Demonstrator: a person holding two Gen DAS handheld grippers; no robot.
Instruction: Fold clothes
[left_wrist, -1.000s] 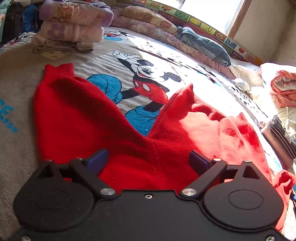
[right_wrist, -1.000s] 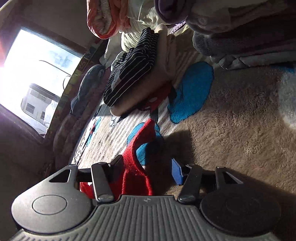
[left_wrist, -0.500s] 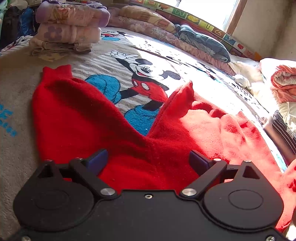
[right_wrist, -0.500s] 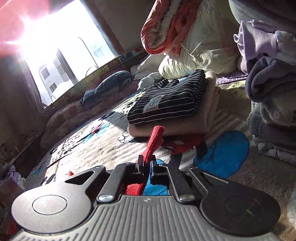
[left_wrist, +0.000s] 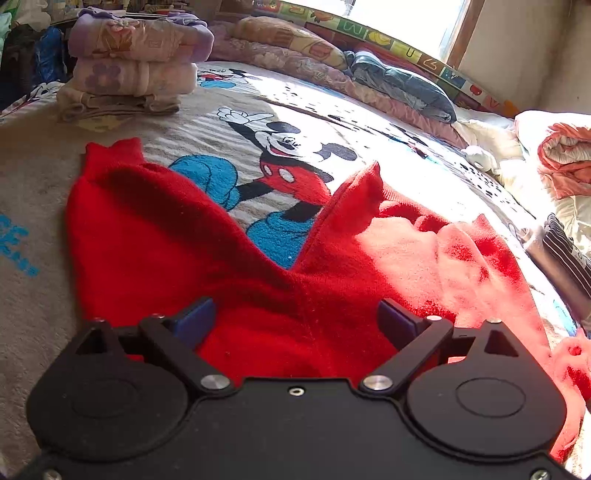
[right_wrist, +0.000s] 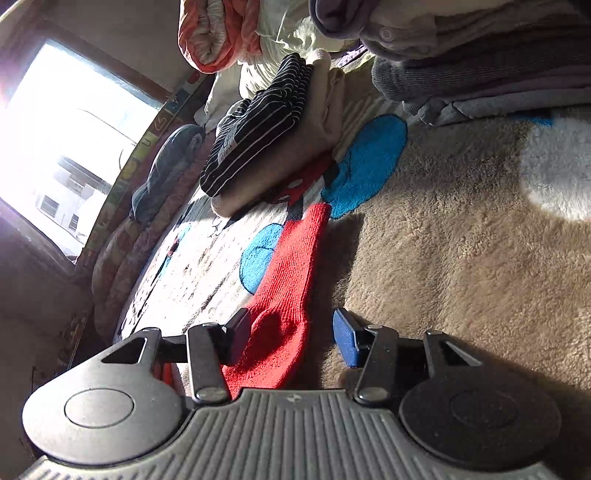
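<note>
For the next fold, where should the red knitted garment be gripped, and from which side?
A reasonable choice is the ribbed cuff of the far leg on the red knitted garment, approached from its open end. That leg lies flat on the cartoon-print fleece blanket with a free, thin edge. The left tongs are open above the crotch.

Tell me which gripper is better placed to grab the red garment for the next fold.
Right, probably. The right gripper is open with a narrow red end of the red garment lying between its fingers, ready to close. The left gripper is open too, but over the broad middle, with no edge to pinch.
</note>
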